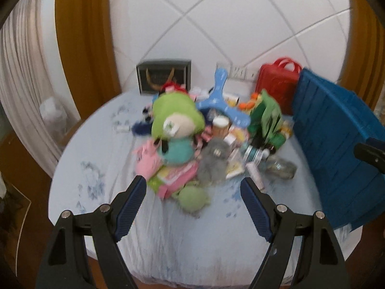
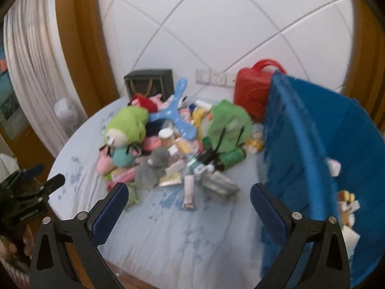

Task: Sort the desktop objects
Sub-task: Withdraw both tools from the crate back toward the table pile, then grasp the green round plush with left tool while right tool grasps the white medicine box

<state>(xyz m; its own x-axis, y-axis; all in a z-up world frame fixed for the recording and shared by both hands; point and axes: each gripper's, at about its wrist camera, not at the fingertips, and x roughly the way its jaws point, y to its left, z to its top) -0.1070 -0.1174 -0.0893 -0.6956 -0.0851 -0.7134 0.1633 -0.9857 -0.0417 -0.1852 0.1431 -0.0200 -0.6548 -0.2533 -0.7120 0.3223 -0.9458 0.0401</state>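
Both my grippers hang spread and empty over the near edge of the toy pile

My left gripper and right gripper each stand wide with nothing between the pads, above the pale blue cloth just short of the pile. In the pile a green-hooded doll lies on top, a grey plush just right of it, a light blue three-armed toy behind, a green bag to its right, with small bottles and packets along the near side. Right of the pile a blue crate crowds my right gripper; behind it sits a red case, and a dark box behind the pile. All labels are too blurred to read
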